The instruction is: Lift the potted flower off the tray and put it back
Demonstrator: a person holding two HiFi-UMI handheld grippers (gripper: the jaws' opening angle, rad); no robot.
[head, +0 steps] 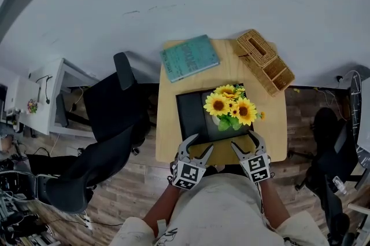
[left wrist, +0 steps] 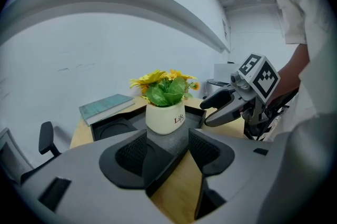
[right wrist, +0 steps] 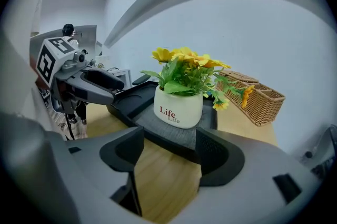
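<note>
**White potted flower on its tray, both grippers spread just short of it**

White and lettered "Life", the pot carries yellow sunflowers over green leaves. It stands upright on the grey mat that fills the right part of the dark tray. The tray's left part has a round recess. The tray lies on a small wooden table, toward the near edge.

The left gripper hangs over the table's near edge, at the tray's near rim. Its jaws are spread wide and grip nothing. In the left gripper view the pot sits beyond the gap between the jaws, roughly centred and apart from both pads. Only the tray's rim and bare wood lie between them.

The right gripper hangs just beside it at the same near rim, with its jaws likewise wide apart and holding nothing. In the right gripper view the pot again stands ahead of the gap, short of the pads' reach.

The two grippers angle slightly toward each other, so the pot lies in front of both, nearer the right one. Neither touches the pot or its flowers.

Behind the tray, a teal book lies at the table's far left corner. A wicker organiser basket sits at the far right corner. A black office chair stands left of the table on the wood-plank floor.
</note>
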